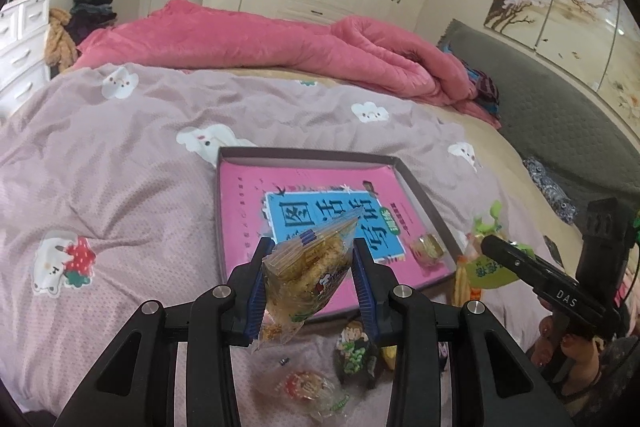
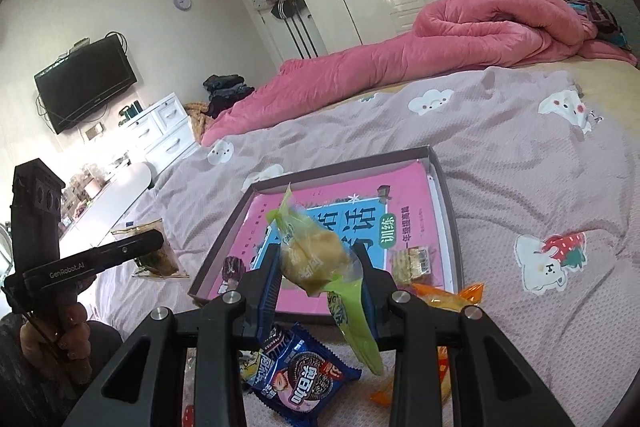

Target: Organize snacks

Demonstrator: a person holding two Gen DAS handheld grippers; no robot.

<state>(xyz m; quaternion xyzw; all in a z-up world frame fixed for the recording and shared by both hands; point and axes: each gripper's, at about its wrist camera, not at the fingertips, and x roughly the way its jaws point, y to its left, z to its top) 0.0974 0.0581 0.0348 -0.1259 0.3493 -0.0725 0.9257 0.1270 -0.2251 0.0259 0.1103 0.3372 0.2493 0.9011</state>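
A clear packet of golden rice crackers point(image 1: 304, 267) is being gripped between the blue pads of the left gripper point(image 1: 310, 281), the packet standing tilted with its sealed tip pointing toward 1 o'clock in the left wrist view. A green-wrapped cake point(image 2: 316, 259) is being clamped by the right gripper point(image 2: 318, 277), its loose green tail hanging toward 5 o'clock. Both packets are being held above the near edge of the shallow box point(image 1: 420, 187), which is lying on the patterned bedsheet point(image 1: 120, 167) and is lined with a pink book cover. One small wrapped biscuit point(image 2: 412, 261) is already lying inside, at about 4 o'clock of the box floor in the right wrist view.

The step in hand is judged to be carrying both snacks over the rim and setting them down inside. To do it well, each packet should be brought past the near wall before being lowered, so that the dangling tails are not snagged on the rim. The two should be placed apart from each other and from the biscuit. The jaws should be released only once a packet is resting on the floor. An Oreo packet point(image 2: 304, 375), an orange packet point(image 2: 448, 301) and other snacks are still lying on the sheet at 6 o'clock, outside the box.
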